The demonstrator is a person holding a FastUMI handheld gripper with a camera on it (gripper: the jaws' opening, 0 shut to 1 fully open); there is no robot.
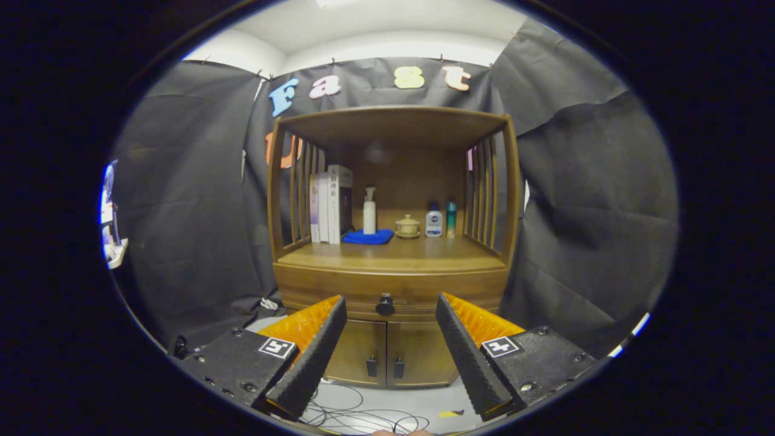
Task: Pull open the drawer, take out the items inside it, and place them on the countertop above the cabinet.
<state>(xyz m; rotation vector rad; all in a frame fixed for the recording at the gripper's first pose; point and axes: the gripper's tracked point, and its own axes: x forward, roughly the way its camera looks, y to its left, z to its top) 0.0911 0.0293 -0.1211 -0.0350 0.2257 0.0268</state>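
While hanging well back from the wooden cabinet, gripper sits with fingers spread wide, pinching nothing. Lined up pretty squarely on the drawer, with its dark round knob showing right in the gap between the fingertips but clearly beyond them, not touching. Drawer front looks flush with the cabinet, so closed; can't see what's inside. Just below it, two small cabinet doors with dark pulls, also shut.

Above the drawer, the countertop under an open shelf frame with slatted sides. Already pretty busy toward the back: a few books standing upright on the left side, then a white spray bottle standing on a folded blue cloth, then a little lidded ceramic pot, then a white bottle with a blue label and a teal bottle just beside it. Front strip of the countertop bare wood.

Down on the floor ahead of the cabinet, a tangle of thin cables.
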